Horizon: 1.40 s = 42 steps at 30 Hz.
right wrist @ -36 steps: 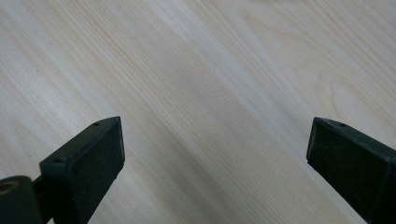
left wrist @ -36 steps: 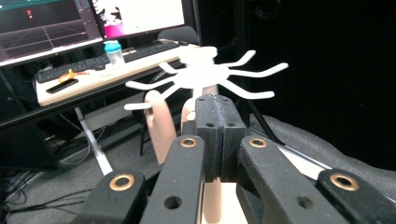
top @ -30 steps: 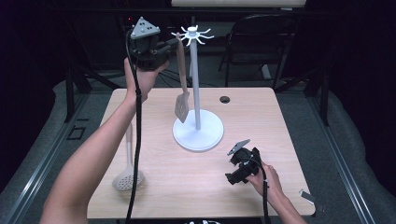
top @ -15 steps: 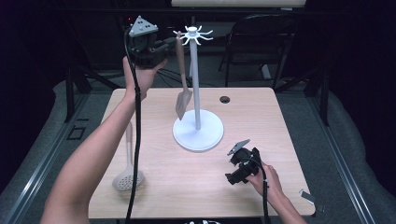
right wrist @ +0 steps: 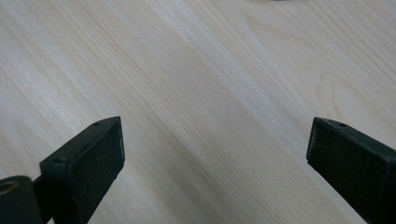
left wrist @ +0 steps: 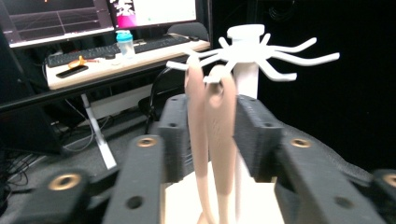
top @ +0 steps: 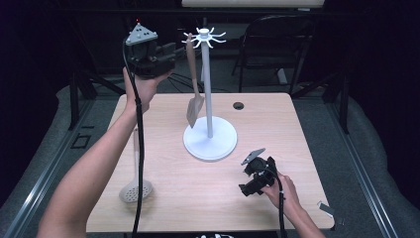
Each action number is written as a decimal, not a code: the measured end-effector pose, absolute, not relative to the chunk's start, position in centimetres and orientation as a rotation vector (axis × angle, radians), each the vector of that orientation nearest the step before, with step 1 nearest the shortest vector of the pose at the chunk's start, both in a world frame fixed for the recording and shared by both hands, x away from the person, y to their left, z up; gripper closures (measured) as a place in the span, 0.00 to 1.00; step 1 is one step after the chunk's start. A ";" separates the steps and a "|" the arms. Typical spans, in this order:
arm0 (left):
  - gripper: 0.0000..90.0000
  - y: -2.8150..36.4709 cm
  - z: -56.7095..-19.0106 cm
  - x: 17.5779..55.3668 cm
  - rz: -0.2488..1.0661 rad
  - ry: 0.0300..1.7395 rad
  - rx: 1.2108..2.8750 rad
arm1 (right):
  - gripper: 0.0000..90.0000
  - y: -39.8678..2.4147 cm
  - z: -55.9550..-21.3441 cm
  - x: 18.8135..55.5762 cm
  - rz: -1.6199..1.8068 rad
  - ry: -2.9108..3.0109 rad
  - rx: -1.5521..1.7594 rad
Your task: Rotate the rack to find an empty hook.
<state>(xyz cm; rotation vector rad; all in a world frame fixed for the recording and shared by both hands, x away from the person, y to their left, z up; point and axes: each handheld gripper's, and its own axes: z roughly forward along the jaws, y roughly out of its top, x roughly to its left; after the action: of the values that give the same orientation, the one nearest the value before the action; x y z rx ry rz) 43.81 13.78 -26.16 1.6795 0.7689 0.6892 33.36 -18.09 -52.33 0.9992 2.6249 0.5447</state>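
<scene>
**Spatula on the hook, left jaws just let go**

I've got the left hand-held gripper (top: 171, 54) raised high at about 11 o'clock over the worktop (top: 163, 198), right by the top of the white hook stand (top: 209, 99). Its jaws have just been opening: in the left gripper view the beige spatula (left wrist: 219, 140) hangs between the two pads with a visible gap on each side, so nothing is clamped. The spatula's looped handle end sits over one of the stand's prongs, and from the high view its blade dangles just beside the pole, above the round base.

My right hand-held gripper (top: 255, 176) rests low at 5 o'clock, jaws spread wide over bare wood, holding nothing.

A slotted spoon (top: 134, 183) lies flat at 7 o'clock, well apart from both.
</scene>
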 end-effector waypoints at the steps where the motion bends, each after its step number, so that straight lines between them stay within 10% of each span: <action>1: 0.66 13.9 -26.3 43.7 0.686 0.773 1.678 | 0.04 -18.1 -52.3 33.4 0.545 2.624 0.999; 16: 0.32 16.4 -29.9 42.6 0.657 0.845 1.727 | 0.04 -18.0 -52.3 33.4 0.539 2.621 1.001; 42: 0.16 22.2 -40.6 39.5 0.580 1.070 1.795 | 0.04 -17.5 -52.5 33.4 0.530 2.628 0.989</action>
<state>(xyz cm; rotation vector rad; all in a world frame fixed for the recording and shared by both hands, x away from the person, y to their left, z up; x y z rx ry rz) 39.46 22.23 -40.57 1.7952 1.0697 0.5798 33.37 -17.54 -52.51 0.9887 2.6281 0.5296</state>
